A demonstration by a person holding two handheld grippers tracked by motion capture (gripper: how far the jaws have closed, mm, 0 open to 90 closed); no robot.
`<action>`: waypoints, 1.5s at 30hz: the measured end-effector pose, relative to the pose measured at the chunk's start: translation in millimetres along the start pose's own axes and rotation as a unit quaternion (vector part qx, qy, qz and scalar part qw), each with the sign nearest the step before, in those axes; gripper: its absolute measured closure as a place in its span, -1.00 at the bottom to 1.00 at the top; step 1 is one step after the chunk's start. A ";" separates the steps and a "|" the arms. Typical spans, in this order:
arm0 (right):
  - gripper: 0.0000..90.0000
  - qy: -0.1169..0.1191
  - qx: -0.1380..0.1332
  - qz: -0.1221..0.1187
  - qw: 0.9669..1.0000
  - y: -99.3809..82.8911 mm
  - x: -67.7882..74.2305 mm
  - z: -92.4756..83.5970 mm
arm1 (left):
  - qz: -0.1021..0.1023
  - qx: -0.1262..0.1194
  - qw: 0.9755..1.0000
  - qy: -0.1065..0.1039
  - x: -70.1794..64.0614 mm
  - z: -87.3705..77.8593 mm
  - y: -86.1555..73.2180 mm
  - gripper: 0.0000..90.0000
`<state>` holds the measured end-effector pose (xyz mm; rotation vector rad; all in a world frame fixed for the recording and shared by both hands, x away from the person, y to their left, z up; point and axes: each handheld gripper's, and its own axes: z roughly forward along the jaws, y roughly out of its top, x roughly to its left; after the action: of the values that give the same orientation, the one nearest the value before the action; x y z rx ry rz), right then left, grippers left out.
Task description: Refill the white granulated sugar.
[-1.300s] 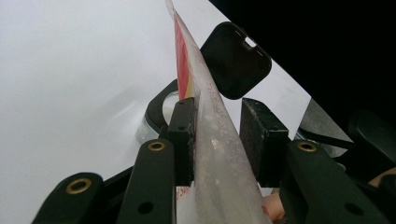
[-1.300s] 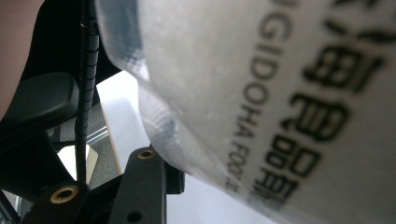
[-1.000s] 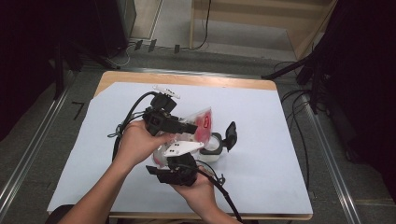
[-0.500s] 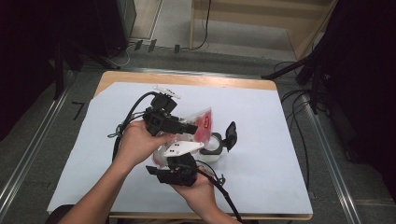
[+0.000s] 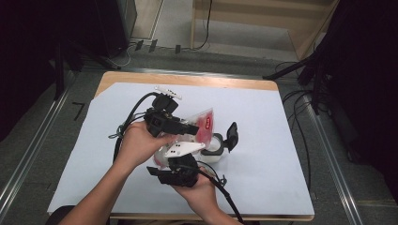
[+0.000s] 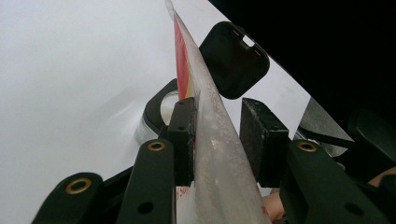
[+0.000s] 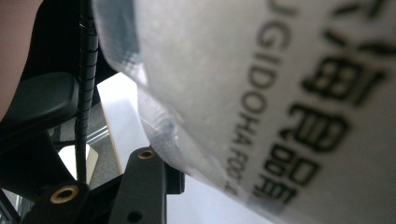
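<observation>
A clear pouch (image 5: 202, 123) with red print hangs tilted above a small clear container (image 5: 213, 149) whose black flip lid (image 5: 232, 135) stands open. My left gripper (image 5: 187, 129) comes in from the left and is shut on the pouch's upper part. In the left gripper view the pouch (image 6: 215, 140) runs edge-on between the two pads, with the container (image 6: 156, 109) and its lid (image 6: 233, 60) beyond. From below, my right gripper (image 5: 176, 157) is shut on the pouch's lower end. The right gripper view has the printed pouch (image 7: 261, 93) lying against one finger (image 7: 140, 186) and hiding the other.
A white sheet (image 5: 263, 178) covers the wooden table. Black cables (image 5: 129, 117) trail from both grippers across its left and front. A wooden frame (image 5: 263, 18) stands on the floor behind the table, and metal rails (image 5: 324, 140) run along both sides.
</observation>
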<state>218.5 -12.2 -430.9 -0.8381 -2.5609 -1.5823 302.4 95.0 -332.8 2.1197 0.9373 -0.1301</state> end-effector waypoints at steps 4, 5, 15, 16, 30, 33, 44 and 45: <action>0.40 0.001 0.000 0.000 1.000 -0.1 0.2 0.0 | 0.000 0.000 1.000 0.000 -0.2 0.0 0.0 0.48; 0.40 0.001 0.000 0.000 1.000 -0.1 0.2 0.0 | 0.000 -0.001 1.000 0.000 -0.4 0.1 -0.1 0.48; 0.40 0.001 -0.001 -0.001 1.000 -0.3 0.2 -0.3 | 0.002 0.000 1.000 0.000 -1.5 0.3 0.1 0.48; 0.40 0.001 -0.001 -0.001 1.000 -0.3 0.2 -0.3 | 0.002 -0.001 1.000 0.000 -1.4 0.4 0.0 0.48; 0.40 0.000 -0.001 -0.003 1.000 -0.8 0.3 0.0 | 0.003 0.000 1.000 0.001 -2.2 0.4 -0.1 0.48; 0.40 0.000 -0.001 -0.003 1.000 -0.9 0.2 0.0 | 0.002 -0.001 1.000 0.001 -2.2 0.7 -0.2 0.48; 0.40 0.000 -0.001 -0.002 1.000 -1.0 0.3 -0.1 | 0.003 0.000 1.000 0.001 -2.3 0.6 -0.1 0.47; 0.40 0.000 -0.001 -0.002 1.000 -1.0 0.3 -0.1 | 0.003 0.000 1.000 0.001 -2.2 0.6 -0.2 0.47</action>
<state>217.8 -12.5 -431.6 -0.8341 -2.5634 -1.5856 300.8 93.4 -332.5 2.1235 0.9305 -0.1256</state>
